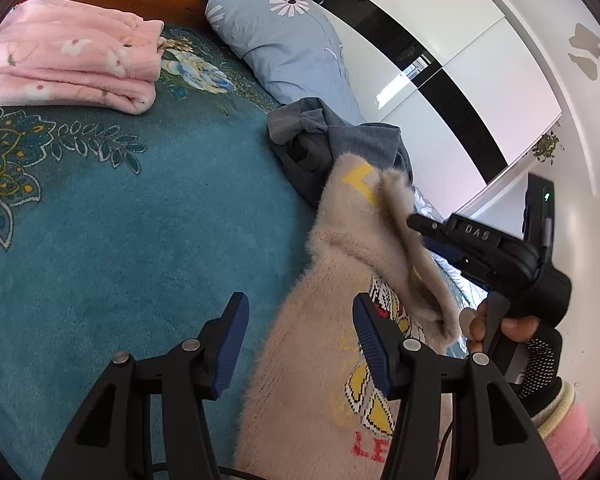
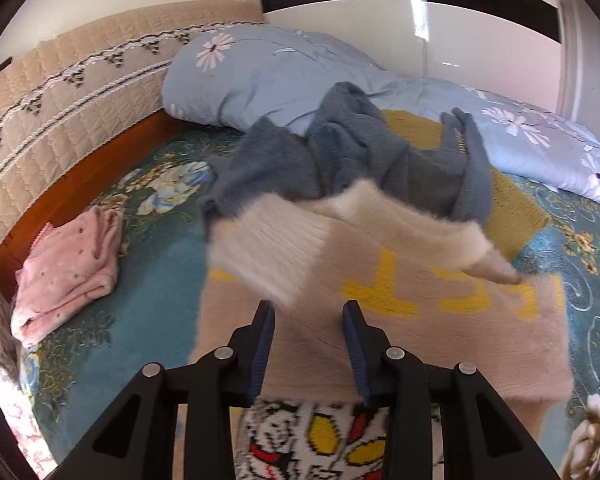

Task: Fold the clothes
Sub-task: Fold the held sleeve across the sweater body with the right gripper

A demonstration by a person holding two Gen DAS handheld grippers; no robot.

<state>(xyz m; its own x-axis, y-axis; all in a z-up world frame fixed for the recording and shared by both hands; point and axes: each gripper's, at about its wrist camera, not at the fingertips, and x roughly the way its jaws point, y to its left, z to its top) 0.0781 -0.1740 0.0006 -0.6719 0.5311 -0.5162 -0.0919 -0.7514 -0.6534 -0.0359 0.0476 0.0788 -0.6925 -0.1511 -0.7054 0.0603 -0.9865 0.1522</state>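
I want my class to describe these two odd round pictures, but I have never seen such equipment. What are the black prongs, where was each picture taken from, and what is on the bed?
No robot here: a person holds a hand tool with two fingers in each hand, each carrying a wide-angle camera. One picture looks along the left gripper, the other along the right gripper. Both stand open, gripping nothing. On the teal bedspread lies a beige sweater with a sleeve blurred above it, beside a grey-blue garment, a folded pink garment and a blue pillow.
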